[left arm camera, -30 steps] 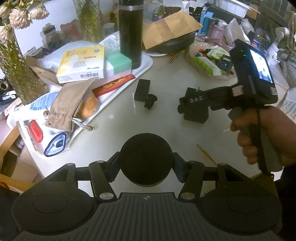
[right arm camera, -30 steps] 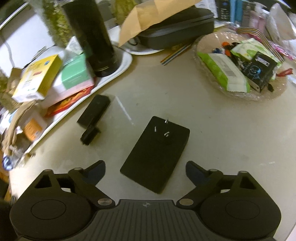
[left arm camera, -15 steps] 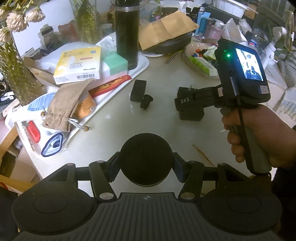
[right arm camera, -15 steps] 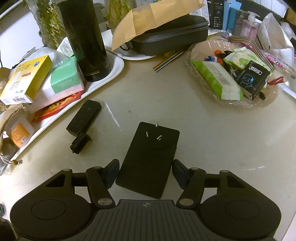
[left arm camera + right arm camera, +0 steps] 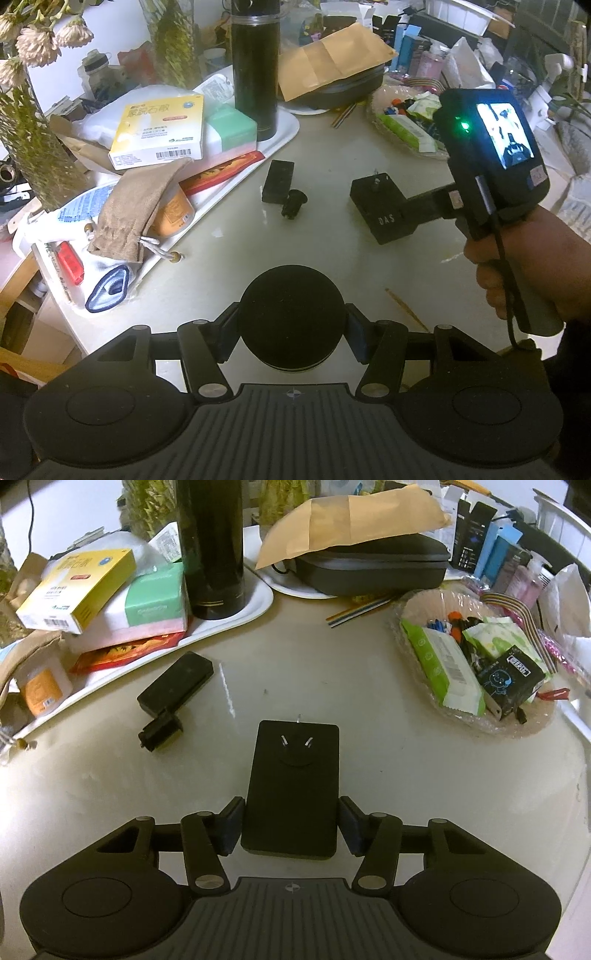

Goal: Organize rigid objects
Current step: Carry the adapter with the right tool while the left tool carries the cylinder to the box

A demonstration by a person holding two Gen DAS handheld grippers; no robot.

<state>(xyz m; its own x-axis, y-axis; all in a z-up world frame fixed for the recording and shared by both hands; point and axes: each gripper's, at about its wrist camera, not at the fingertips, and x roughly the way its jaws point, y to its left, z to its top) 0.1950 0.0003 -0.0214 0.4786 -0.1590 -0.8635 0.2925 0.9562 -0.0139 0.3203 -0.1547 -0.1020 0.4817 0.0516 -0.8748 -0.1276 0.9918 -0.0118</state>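
Since 1 s ago the right gripper (image 5: 291, 825) has narrowed from wide onto the black power adapter (image 5: 293, 786); fingers (image 5: 231, 825) now flank its near end, contact unclear. Adapter flat mid-bench (image 5: 369, 757), prongs up. Left gripper (image 5: 291, 332) unchanged, fingers clamping a black round puck (image 5: 291, 317) above the near edge. White tray (image 5: 284, 123) far-left; small black box (image 5: 175, 685) and plug piece (image 5: 160, 733) beside it.

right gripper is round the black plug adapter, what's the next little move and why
Probably close the last bit, then lift. In the right wrist view the right gripper straddles the black plug adapter, which lies flat on the table, prongs up, with slim gaps at both pads. The left gripper already holds a round black object.
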